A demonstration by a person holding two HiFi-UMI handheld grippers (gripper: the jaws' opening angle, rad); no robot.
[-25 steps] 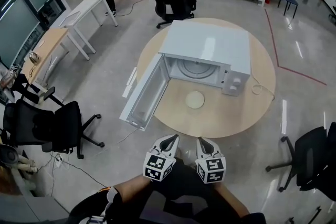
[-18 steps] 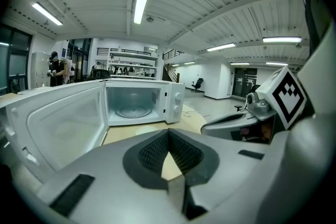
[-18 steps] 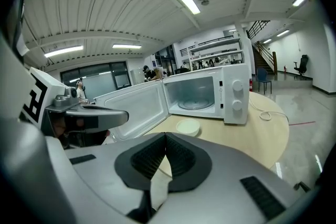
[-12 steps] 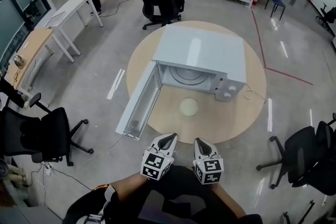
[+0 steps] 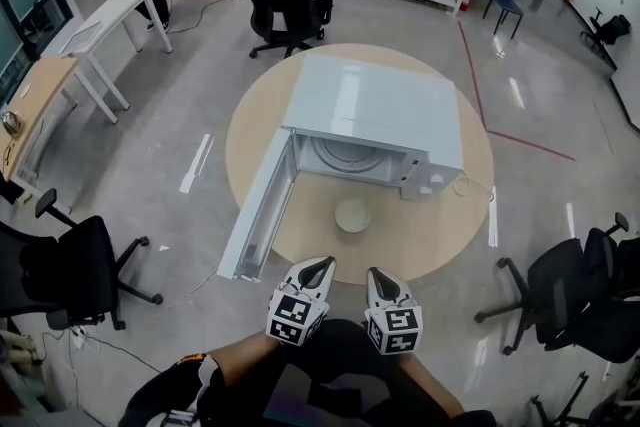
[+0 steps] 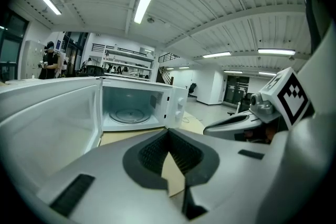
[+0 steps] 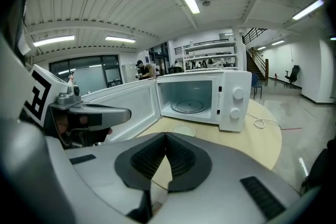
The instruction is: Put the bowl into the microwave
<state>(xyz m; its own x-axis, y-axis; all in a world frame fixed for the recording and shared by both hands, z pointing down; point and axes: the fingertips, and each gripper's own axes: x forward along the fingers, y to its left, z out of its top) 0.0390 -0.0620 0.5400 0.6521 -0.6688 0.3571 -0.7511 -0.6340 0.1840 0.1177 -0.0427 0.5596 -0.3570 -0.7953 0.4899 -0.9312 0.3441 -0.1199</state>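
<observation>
1. Bowl (image 5: 352, 215): stands on the table (image 5: 432, 235), just in front of the microwave (image 5: 375, 105) opening. Nothing touches it, and it is well apart from both grippers.
2. Left gripper (image 5: 322, 263): jaws together with nothing between them, held off the table's near edge.
3. Right gripper (image 5: 378, 273): jaws likewise together and empty, just beside the left one.
4. Door (image 5: 262, 210): swung wide open to the left. The turntable (image 5: 345, 155) is bare, so the way in looks free.
5. Hazard, closed jaws: if either gripper reaches the bowl without parting, it would probably push the bowl across the table or tip it rather than take it.
6. Hazard, rim grip: the bowl looks shallow and smooth. A pinch on one side of its rim may slip, or let the bowl tilt as it is lifted.
7. Hazard, clearance: the left gripper's approach passes near the open door, and a knock could swing the door or shift the microwave. A bowl carried too high could strike the top of the opening.
</observation>
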